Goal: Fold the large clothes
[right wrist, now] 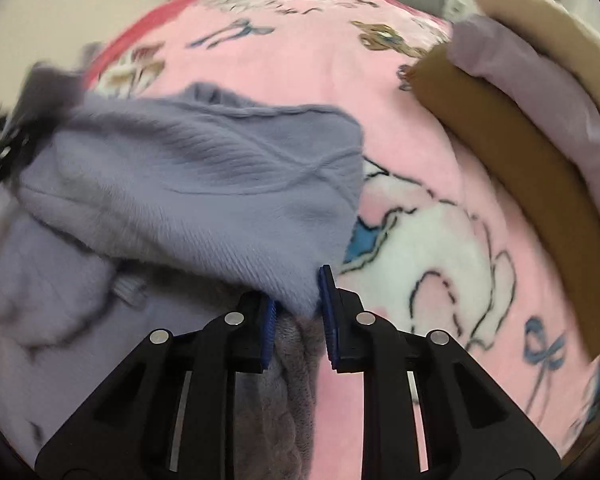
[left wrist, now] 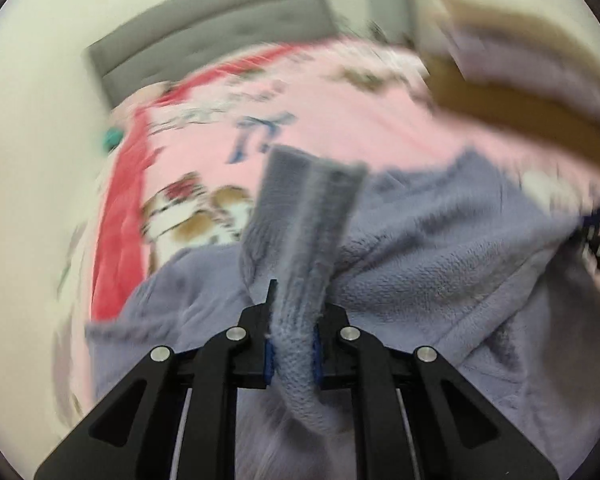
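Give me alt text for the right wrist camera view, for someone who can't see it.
The right gripper has its jaws closed on an edge of a fuzzy lavender sweater, lifted over a pink cartoon-print blanket. A stack of folded clothes, mustard, lilac and beige, sits at the upper right.

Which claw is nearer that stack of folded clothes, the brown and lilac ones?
Right. The right claw holds the purple fleece garment beside the folded stack; the left claw grips the garment's far side.
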`<state>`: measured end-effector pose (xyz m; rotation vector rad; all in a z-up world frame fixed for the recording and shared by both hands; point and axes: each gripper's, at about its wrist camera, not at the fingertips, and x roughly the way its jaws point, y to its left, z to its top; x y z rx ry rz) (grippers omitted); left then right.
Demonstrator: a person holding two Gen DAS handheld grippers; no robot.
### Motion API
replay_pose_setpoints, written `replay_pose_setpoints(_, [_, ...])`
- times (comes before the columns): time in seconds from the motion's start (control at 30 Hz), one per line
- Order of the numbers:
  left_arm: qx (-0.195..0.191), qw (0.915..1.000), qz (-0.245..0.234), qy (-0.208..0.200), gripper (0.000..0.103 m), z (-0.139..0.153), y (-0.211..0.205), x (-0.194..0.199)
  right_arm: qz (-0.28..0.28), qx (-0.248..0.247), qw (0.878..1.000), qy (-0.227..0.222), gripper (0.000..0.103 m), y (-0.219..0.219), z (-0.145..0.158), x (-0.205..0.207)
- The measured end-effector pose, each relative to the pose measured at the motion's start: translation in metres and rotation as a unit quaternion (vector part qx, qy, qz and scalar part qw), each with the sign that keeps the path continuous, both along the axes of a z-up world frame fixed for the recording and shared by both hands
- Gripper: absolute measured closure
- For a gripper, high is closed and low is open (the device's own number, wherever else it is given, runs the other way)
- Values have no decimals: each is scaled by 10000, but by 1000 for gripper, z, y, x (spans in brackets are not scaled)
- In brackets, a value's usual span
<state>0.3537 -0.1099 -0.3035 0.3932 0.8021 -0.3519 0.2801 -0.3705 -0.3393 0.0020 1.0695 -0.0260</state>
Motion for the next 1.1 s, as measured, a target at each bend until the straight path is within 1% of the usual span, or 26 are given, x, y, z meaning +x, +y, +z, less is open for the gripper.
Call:
replay_pose_setpoints(0.07, [-174,9996,223,90,90,-1,19,-11,128,102,9998,117,84,9,-7,-2])
replay_pose_setpoints(0.1, [-279,9989,287,226,90,-5,28,-18,176,-39,9997,170,84,14,-11,-2])
replay_pose_setpoints(0.17, [-378,9973,439,459,88,-13,39,-29,233,-488,9980,328,85,27,-25,0])
replay_pose_setpoints(0.2, [-369,9951,669,629,88,-20,47,-32,133,-681,9968,399,85,29,-31,1])
replay_pose_setpoints(0.27, [-782,9862,1036,1030,88,-32,69,-30,31,-700,9965,465,85,30,-36,1])
replay_pose_setpoints(0.3, [-1140,9771,1289,1247,85,-38,83,-29,21,-673,9967,450,85,31,-36,1])
replay_pose_setpoints(0.33, [-1358,9701,1482,1357,84,-42,92,-29,38,-712,9964,463,85,33,-37,0])
replay_pose_setpoints(0.4, [-1675,9610,1633,1478,84,-47,102,-27,191,-1089,9922,568,85,41,-42,1])
replay_pose_setpoints(0.47, [-1863,9539,1791,1525,84,-51,110,-22,263,-1407,9875,668,85,46,-46,0])
replay_pose_setpoints(0.5, [-1996,9493,1860,1562,84,-52,116,-20,220,-1401,9873,721,85,45,-46,-1])
replay_pose_setpoints(0.53, [-2194,9415,1978,1623,83,-53,122,-19,156,-1329,9882,749,85,43,-46,-1])
replay_pose_setpoints(0.57, [-2345,9321,2072,1825,81,-59,128,-15,88,-1204,9895,795,85,41,-47,-2])
replay_pose_setpoints(0.6, [-2307,9295,2069,2002,81,-65,127,-9,83,-1179,9896,820,84,40,-47,-1])
replay_pose_setpoints(0.63, [-2184,9328,2004,2051,80,-68,124,-6,99,-1201,9895,799,81,41,-46,-1])
replay_pose_setpoints(0.67, [-2085,9390,1886,1980,79,-65,121,-7,131,-1142,9905,752,77,41,-44,-2])
replay_pose_setpoints(0.7, [-1956,9443,1787,1952,75,-62,117,-9,158,-1003,9924,694,67,41,-39,-3])
replay_pose_setpoints(0.73, [-1809,9490,1714,1931,68,-58,114,-11,201,-810,9945,631,60,41,-34,-5])
replay_pose_setpoints(0.77, [-1627,9549,1635,1871,64,-52,112,-13,240,-545,9968,539,56,40,-27,-8])
replay_pose_setpoints(0.8, [-1431,9595,1660,1768,46,-47,113,-18,242,-348,9980,470,47,38,-18,-12])
replay_pose_setpoints(0.83, [-1258,9625,1738,1657,29,-44,116,-21,233,-184,9987,408,39,36,-12,-16])
replay_pose_setpoints(0.9, [-1030,9695,1758,1363,28,-34,128,-41,228,237,9993,183,38,30,8,-27])
replay_pose_setpoints(0.93, [-970,9699,1782,1345,28,-33,136,-47,219,376,9990,97,38,28,16,-30])
replay_pose_setpoints(0.97, [-889,9694,1840,1357,28,-31,143,-52,166,554,9983,-117,38,24,30,-34])
replay_pose_setpoints(1.0, [-815,9684,1954,1322,28,-27,152,-57,120,680,9972,-300,33,21,41,-33])
replay_pose_setpoints(1.03, [-828,9681,2009,1250,28,-21,158,-59,92,809,9958,-421,28,16,49,-29])
replay_pose_setpoints(1.1, [-906,9701,1996,1040,28,-7,164,-53,65,942,9947,-410,28,9,56,-8])
